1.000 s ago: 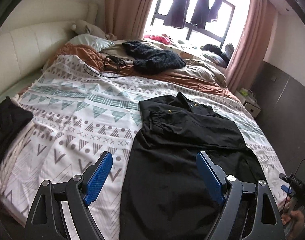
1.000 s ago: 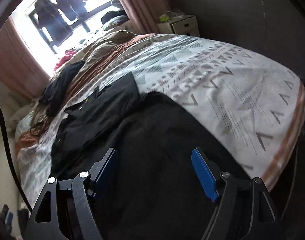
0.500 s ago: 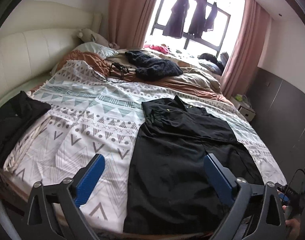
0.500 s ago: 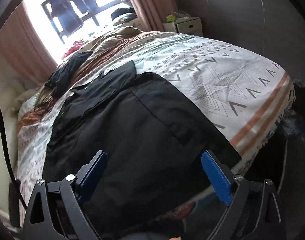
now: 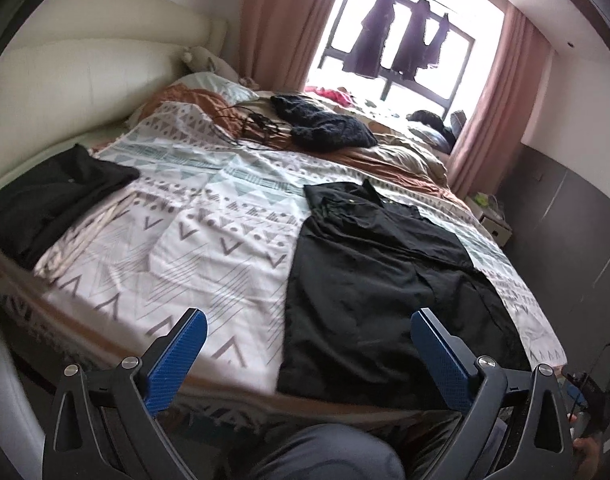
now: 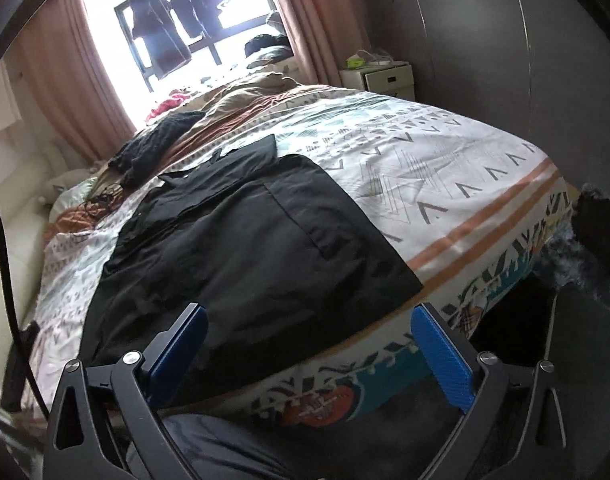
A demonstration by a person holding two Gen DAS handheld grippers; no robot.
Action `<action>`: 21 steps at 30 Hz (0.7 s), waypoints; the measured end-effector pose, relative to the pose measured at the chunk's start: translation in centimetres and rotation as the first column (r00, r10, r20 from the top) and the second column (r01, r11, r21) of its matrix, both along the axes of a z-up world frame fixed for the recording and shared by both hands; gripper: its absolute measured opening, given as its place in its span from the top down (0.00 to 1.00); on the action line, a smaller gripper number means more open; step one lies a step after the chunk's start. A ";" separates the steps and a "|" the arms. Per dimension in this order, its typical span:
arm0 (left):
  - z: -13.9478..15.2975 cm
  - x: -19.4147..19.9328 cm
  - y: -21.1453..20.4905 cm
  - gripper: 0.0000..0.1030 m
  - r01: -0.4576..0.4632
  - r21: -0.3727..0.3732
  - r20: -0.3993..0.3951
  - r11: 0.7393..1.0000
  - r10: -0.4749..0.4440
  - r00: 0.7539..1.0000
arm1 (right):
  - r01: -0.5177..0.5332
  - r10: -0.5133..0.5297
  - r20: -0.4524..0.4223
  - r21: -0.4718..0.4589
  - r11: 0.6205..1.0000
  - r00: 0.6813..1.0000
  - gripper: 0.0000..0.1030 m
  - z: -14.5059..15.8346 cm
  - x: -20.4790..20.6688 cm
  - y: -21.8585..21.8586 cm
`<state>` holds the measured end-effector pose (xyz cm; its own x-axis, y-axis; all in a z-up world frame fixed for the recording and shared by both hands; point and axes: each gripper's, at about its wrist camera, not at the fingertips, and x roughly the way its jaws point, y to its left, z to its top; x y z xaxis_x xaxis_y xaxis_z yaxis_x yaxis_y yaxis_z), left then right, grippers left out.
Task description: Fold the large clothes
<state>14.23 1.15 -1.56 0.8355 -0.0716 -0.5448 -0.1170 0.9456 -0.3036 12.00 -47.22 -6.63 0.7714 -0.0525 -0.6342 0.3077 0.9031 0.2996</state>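
A large black garment point(image 5: 377, 280) lies spread flat on the right half of the patterned bed cover point(image 5: 185, 248), collar toward the window and hem at the bed's near edge. The right wrist view shows the same black garment point(image 6: 245, 240) on the bed cover point(image 6: 445, 160). My left gripper point(image 5: 308, 316) hangs open off the bed's near edge, nothing between its blue pads. My right gripper point(image 6: 309, 308) is also back from the edge; its jaws are opening, with nothing between them. Neither touches the cloth.
A second black garment point(image 5: 53, 200) lies at the bed's left edge. A dark knit piece point(image 5: 325, 128) and black cables point(image 5: 253, 128) lie further back. A white nightstand point(image 6: 381, 76) stands by the dark wall. A person's knee point(image 5: 325, 452) is below the grippers.
Both grippers have drawn back from over the garment to beyond the bed's near edge, and their jaws have spread wider. The garment lies still on the bed.
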 end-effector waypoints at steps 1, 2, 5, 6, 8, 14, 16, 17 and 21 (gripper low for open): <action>-0.2 -0.6 0.3 0.01 -0.008 -0.009 -0.001 1.000 0.008 1.000 | -0.003 0.003 0.006 0.000 1.000 1.000 0.01 -0.1 -0.4 0.0; -0.3 -1.0 0.5 0.01 -0.012 -0.015 -0.005 1.000 0.012 1.000 | -0.008 0.008 0.011 -0.001 1.000 1.000 0.01 -0.1 -0.9 0.1; -0.9 -2.1 0.9 0.01 -0.018 -0.016 -0.016 1.000 0.018 1.000 | -0.024 0.024 0.018 -0.019 1.000 1.000 0.01 -0.2 -2.1 0.2; -1.2 -2.5 1.0 0.01 -0.016 -0.014 -0.021 1.000 0.016 1.000 | -0.027 0.028 0.018 -0.026 0.999 0.999 0.01 -0.3 -2.3 0.3; -1.7 -2.9 1.0 0.01 -0.011 -0.014 -0.029 1.000 0.011 1.000 | -0.032 0.033 0.025 -0.040 0.999 0.999 0.01 -0.6 -3.0 0.4; -3.7 -3.8 1.8 0.01 -0.021 -0.043 -0.057 0.999 0.018 0.998 | 0.007 -0.003 0.045 -0.088 0.996 0.999 0.01 -1.1 -4.2 0.2; -4.3 -4.0 2.1 0.01 -0.027 -0.057 -0.060 0.998 0.024 0.998 | -0.001 0.007 0.048 -0.117 0.993 0.999 0.01 -1.2 -4.3 0.3; -4.5 -4.0 2.1 0.01 -0.029 -0.060 -0.062 0.998 0.026 0.998 | -0.002 0.008 0.047 -0.132 0.991 0.999 0.01 -1.2 -4.3 0.4; -5.4 -3.3 2.3 0.02 -0.031 -0.066 -0.074 0.997 0.026 0.997 | -0.035 0.039 0.039 -0.105 0.994 0.999 0.01 -1.5 -3.8 -0.1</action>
<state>10.95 3.45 -6.92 0.7957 -0.0869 -0.5994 -0.1675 0.9195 -0.3557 8.19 -47.32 -8.16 0.7989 -0.0876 -0.5950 0.2634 0.9404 0.2151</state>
